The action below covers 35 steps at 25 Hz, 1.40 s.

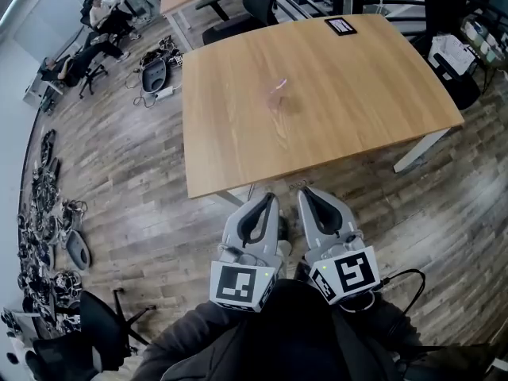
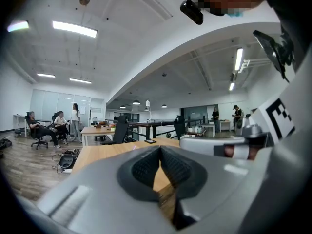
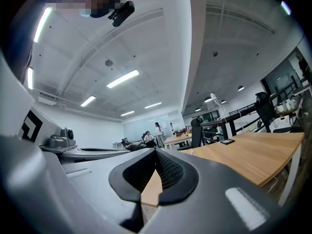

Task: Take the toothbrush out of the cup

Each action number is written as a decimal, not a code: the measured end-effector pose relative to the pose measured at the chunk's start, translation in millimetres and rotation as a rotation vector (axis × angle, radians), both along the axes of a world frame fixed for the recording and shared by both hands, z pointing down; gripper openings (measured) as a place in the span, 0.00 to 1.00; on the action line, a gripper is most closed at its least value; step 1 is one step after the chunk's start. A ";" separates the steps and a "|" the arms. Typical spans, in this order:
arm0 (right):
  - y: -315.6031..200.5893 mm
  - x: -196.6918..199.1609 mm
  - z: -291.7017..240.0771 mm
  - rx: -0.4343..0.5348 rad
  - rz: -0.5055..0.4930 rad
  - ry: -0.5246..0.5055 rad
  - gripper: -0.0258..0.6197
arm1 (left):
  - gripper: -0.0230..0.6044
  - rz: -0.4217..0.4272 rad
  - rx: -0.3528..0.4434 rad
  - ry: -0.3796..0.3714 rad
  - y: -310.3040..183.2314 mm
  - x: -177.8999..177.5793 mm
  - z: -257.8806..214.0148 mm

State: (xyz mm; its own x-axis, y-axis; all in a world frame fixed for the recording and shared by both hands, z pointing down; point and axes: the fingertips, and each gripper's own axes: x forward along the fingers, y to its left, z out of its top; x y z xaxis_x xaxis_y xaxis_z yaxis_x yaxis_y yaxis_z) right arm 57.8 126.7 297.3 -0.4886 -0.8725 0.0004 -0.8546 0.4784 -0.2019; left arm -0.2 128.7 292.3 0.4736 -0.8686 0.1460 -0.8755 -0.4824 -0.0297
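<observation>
- Dark sleeves point(image 1: 238, 340) fill the bottom of the head view, and just beyond them are the left gripper point(image 1: 268, 198) and right gripper point(image 1: 305, 193), side by side. How do their jaws stand?
- Each gripper's own view shows its pads meeting at the tips with nothing between them. Both are closed and empty, and both are over the wooden floor point(image 1: 143, 213), short of the table point(image 1: 238, 153).
- Where is the toothbrush from there?
- Straight ahead, past the near table edge and well apart from both grippers. The cup point(image 1: 278, 98) is clear and faint, near the middle of the tabletop. The toothbrush point(image 1: 281, 84) shows as a pale pink streak standing in it.
- And its long axis?
- It seems roughly upright with a slight lean. It is too small and blurred to say more.
- Which hand is nearer?
- Neither by much. The two grippers angle in toward each other, so the pink streak sits a little left of the left jaws and a little right of the right jaws. Either could reach forward, though its jaws would first have to part.
- Anything farther off?
- A dark flat device point(image 1: 341, 26) lies at the far edge.
</observation>
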 end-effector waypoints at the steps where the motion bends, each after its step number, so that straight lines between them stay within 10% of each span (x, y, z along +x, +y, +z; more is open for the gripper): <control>1: -5.7 -0.9 1.4 -0.005 -0.001 0.002 0.04 | 0.05 0.000 -0.004 0.002 -5.3 -0.5 1.6; 14: -100.6 -19.0 23.5 -0.073 0.005 0.028 0.04 | 0.05 0.026 -0.076 0.037 -99.3 -11.8 23.5; 35: -227.7 -61.7 -7.3 -0.008 0.045 0.124 0.04 | 0.05 0.095 0.032 0.146 -235.3 -50.1 -11.1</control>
State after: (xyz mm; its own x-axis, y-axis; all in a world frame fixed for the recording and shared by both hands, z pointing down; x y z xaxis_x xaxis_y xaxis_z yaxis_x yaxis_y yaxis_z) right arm -3.9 -100.9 290.0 -0.4449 -0.8931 0.0658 -0.8937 0.4380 -0.0972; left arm -50.3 -106.6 281.2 0.5678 -0.8221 0.0432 -0.8222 -0.5638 0.0777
